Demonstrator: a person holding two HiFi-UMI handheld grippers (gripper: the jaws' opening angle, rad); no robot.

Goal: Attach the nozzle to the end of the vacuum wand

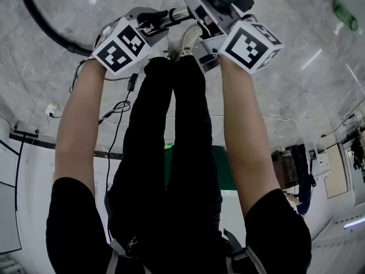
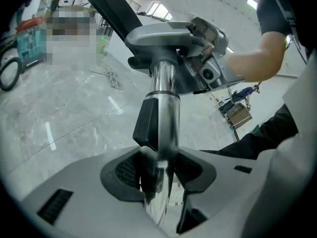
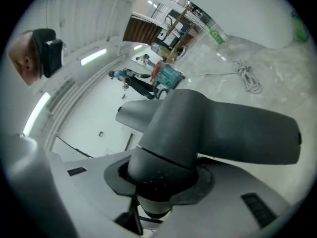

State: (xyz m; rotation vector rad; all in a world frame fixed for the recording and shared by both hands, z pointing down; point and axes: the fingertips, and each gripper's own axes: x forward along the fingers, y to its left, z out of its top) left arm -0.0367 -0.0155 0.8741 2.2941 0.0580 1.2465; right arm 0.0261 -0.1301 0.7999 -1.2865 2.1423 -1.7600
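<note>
My left gripper [image 2: 161, 182] is shut on the chrome vacuum wand [image 2: 163, 108], which runs straight out from between the jaws and carries a black clip on its side. At the wand's far end sits the grey nozzle [image 2: 163, 36], with its neck over the tube. My right gripper [image 2: 208, 58] holds that nozzle from the other side. In the right gripper view the nozzle's round grey neck [image 3: 168, 152] fills the jaws of the right gripper [image 3: 158, 192], its wide head spreading right. In the head view the left gripper [image 1: 149, 23] and the right gripper [image 1: 206, 17] meet over the wand [image 1: 171, 17].
A black hose [image 1: 45, 21] curves over the marble floor at upper left. Thin cables [image 1: 114, 113] trail beside the person's black trouser legs [image 1: 171, 153]. A coiled cord [image 2: 115, 79], a green toolbox [image 2: 27, 36] and a green bottle [image 1: 345, 16] lie further off.
</note>
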